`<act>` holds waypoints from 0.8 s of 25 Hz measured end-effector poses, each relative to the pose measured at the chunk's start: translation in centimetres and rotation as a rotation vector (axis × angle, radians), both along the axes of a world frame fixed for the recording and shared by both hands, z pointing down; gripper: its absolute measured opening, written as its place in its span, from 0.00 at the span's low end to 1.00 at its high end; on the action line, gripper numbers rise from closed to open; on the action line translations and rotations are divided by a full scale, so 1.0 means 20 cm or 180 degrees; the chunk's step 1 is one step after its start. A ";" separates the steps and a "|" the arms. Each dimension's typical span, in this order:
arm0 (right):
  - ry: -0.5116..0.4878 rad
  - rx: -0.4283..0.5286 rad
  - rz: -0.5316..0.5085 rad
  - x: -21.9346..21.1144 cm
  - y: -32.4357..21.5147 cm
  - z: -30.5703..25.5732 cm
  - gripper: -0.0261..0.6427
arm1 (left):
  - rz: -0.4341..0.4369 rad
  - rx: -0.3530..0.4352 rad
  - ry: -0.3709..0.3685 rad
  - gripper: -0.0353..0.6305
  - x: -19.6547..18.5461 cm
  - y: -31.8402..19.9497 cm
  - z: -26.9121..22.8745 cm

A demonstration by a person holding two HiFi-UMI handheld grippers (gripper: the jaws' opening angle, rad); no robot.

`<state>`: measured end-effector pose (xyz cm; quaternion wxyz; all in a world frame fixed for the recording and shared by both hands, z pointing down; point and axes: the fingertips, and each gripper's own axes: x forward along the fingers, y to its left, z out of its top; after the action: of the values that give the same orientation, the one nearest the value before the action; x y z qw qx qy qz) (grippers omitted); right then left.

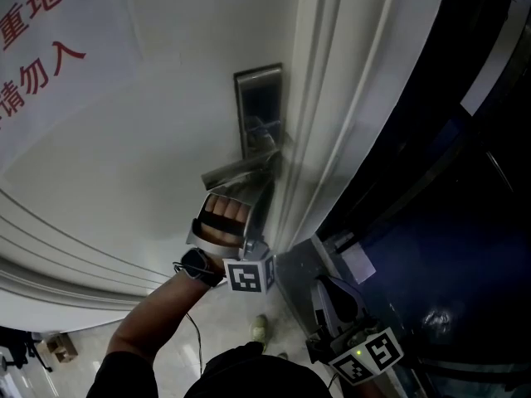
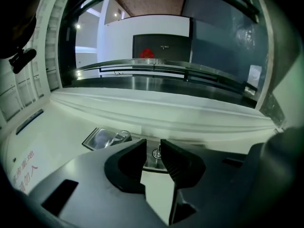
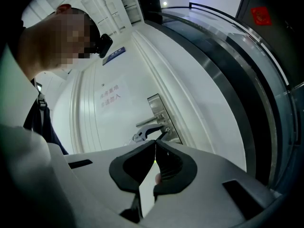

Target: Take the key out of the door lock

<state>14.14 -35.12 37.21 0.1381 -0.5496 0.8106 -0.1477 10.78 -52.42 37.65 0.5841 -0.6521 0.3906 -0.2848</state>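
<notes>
While the left gripper (image 2: 153, 146) hangs narrowly parted at the door lock (image 1: 259, 108), right gripper (image 3: 155, 145) pressed together, empty

The white door (image 1: 124, 139) has big red Chinese words (image 1: 37, 48) painted on it. In the head view the top line ends in 重地. The line under it reads 请勿入. The start of both lines is cut off. A small blue sign plate (image 3: 113, 55) is too blurry to read.
</notes>
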 end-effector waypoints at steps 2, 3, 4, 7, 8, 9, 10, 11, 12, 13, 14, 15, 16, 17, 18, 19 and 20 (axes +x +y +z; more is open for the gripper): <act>-0.0012 -0.0007 0.0011 0.02 -0.01 0.00 0.06 | -0.0017 0.0024 -0.0023 0.16 0.00 -0.03 0.01; -0.0019 -0.0015 0.0016 0.03 -0.02 0.01 0.06 | -0.0042 0.0024 -0.0033 0.17 0.00 -0.05 0.02; -0.0027 -0.0023 0.0020 0.03 -0.03 0.01 0.06 | -0.0065 0.0017 -0.0044 0.17 0.00 -0.07 0.03; -0.0049 -0.0034 0.0018 0.05 -0.05 0.02 0.06 | -0.0060 0.0052 -0.0101 0.17 0.02 -0.10 0.04; -0.0057 -0.0033 0.0012 0.05 -0.05 0.02 0.06 | -0.0066 0.0050 -0.0123 0.17 0.02 -0.11 0.04; -0.0064 -0.0032 0.0004 0.05 -0.06 0.02 0.06 | -0.0082 0.0039 -0.0142 0.17 0.02 -0.12 0.06; -0.0072 -0.0031 -0.0006 0.05 -0.07 0.02 0.06 | -0.0095 0.0034 -0.0156 0.17 0.03 -0.13 0.07; -0.0081 -0.0029 -0.0017 0.05 -0.07 0.02 0.06 | -0.0102 0.0040 -0.0166 0.17 0.03 -0.14 0.07; -0.0088 -0.0027 -0.0027 0.05 -0.07 0.03 0.06 | -0.0104 0.0052 -0.0174 0.17 0.03 -0.15 0.07; -0.0095 -0.0025 -0.0035 0.05 -0.08 0.03 0.06 | -0.0106 0.0063 -0.0180 0.17 0.03 -0.16 0.07; -0.0101 -0.0025 -0.0041 0.05 -0.08 0.03 0.06 | -0.0113 0.0069 -0.0184 0.17 0.03 -0.17 0.07; -0.0106 -0.0026 -0.0045 0.05 -0.08 0.03 0.06 | -0.0128 0.0070 -0.0186 0.17 0.03 -0.18 0.07; -0.0111 -0.0029 -0.0048 0.06 -0.08 0.03 0.06 | -0.0143 0.0073 -0.0181 0.15 0.03 -0.19 0.07; -0.0115 -0.0031 -0.0051 0.06 -0.08 0.03 0.06 | -0.0152 0.0080 -0.0173 0.12 0.03 -0.19 0.07; -0.0118 -0.0034 -0.0053 0.06 -0.09 0.03 0.06 | -0.0156 0.0087 -0.0165 0.10 0.03 -0.20 0.07; -0.0120 -0.0034 -0.0053 0.06 -0.09 0.03 0.06 | -0.0157 0.0093 -0.0161 0.09 0.03 -0.20 0.07; -0.0123 -0.0034 -0.0050 0.07 -0.09 0.03 0.06 | -0.0154 0.0102 -0.0161 0.08 0.03 -0.20 0.07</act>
<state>15.48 -36.87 37.77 0.1496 -0.5410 0.8113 -0.1637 11.34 -56.43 38.96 0.5971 -0.6256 0.3958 -0.3089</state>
